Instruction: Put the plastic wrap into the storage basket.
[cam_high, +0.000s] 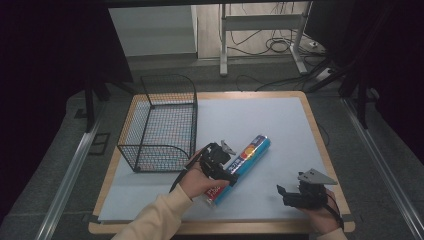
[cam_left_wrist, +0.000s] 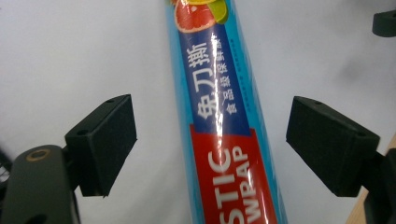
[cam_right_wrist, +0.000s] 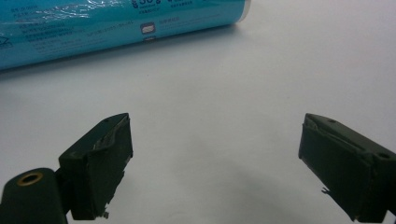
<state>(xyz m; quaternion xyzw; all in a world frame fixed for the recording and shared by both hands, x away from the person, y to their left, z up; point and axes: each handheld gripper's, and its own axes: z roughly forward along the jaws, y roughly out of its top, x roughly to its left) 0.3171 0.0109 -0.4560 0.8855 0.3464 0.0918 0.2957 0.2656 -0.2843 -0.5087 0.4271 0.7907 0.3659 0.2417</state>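
Standing at the far left of the white mat, an empty black wire basket. Near centre, the left gripper straddles the plastic wrap roll lying diagonally on the mat, jaws wide, pads clear of it. Near right, the right gripper rests open, holding nothing, well apart from the roll.

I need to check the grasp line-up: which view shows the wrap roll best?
The left gripper view: the roll runs up between the open jaws, clear of both pads, label readable. The high view shows its whole length by the basket, but small. The right gripper view catches one blue end.
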